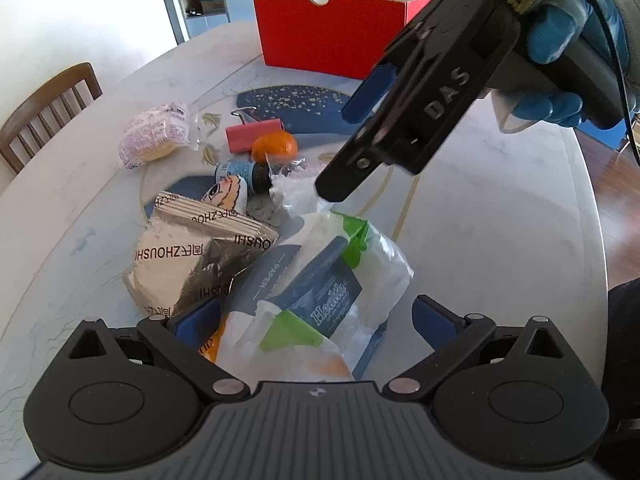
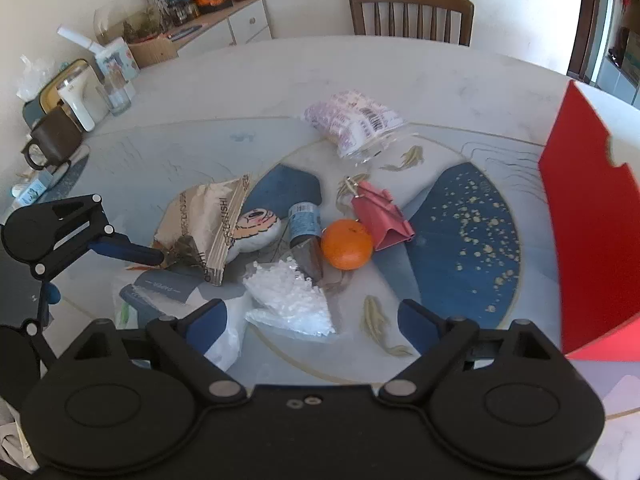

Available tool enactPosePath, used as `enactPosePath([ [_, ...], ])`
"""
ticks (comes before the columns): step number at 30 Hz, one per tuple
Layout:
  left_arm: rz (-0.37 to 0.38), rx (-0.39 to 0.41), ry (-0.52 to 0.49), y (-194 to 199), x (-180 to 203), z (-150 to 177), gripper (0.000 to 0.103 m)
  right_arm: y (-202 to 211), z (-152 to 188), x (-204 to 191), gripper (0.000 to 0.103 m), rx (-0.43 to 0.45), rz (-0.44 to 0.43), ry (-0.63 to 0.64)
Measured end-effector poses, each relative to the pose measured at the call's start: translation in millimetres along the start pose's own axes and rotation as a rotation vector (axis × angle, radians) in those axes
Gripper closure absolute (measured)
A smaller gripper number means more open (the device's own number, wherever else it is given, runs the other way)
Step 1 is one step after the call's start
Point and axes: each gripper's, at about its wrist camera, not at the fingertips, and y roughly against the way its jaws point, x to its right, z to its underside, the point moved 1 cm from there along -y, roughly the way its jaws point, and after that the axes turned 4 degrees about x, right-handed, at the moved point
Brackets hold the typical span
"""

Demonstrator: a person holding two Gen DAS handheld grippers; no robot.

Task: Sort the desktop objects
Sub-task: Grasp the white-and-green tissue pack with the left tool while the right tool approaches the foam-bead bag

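On the table [image 2: 248,80], mid-pile – left gripper [image 1: 316,320] jaws apart around the tissue pack [image 1: 320,292]; right gripper [image 2: 312,324] jaws apart over the clear bag [image 2: 292,300], red box [image 2: 592,216] beside

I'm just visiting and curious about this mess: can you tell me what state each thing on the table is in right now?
Left gripper: open, around the tissue pack.
Right gripper: open, holding nothing.
Tissue pack: lying flat, wrapper crumpled.
Red box: open on top.
Orange: whole, unpeeled.
Red binder clip: lying on its side.
Snack bag: crumpled, lying down.
Wrapped bun: wrapper on, lying down.
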Motion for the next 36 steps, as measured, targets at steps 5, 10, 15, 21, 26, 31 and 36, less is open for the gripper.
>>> enactPosePath([
  [5,0.007,0.000,-0.011,-5.3,0.3,1.1,0.001,-15.7,-2.3,-3.2,0.015,-0.020,0.022,-0.004],
  [10,0.004,-0.002,0.022,-9.5,-2.7,4.6,0.001,-26.6,-4.7,-4.4,0.018,-0.032,0.025,-0.015],
  [15,-0.011,0.002,0.055,-11.8,-4.2,6.3,0.002,-32.6,-5.8,-6.9,0.021,-0.043,0.026,-0.007],
  [21,-0.019,0.017,0.064,-5.8,2.4,9.7,0.012,-34.7,-6.1,-6.9,0.025,-0.050,0.016,-0.025],
  [26,-0.020,0.020,0.087,-0.7,6.2,12.5,0.022,-33.8,-3.2,-3.2,0.028,-0.049,0.003,-0.063],
  [31,-0.047,0.017,0.125,3.4,10.4,13.0,0.030,-32.8,-2.3,-6.1,0.034,-0.045,0.017,-0.040],
  [36,-0.075,0.013,0.204,8.6,12.6,15.6,0.035,-30.4,0.8,-9.3,0.045,-0.039,0.017,-0.014],
])
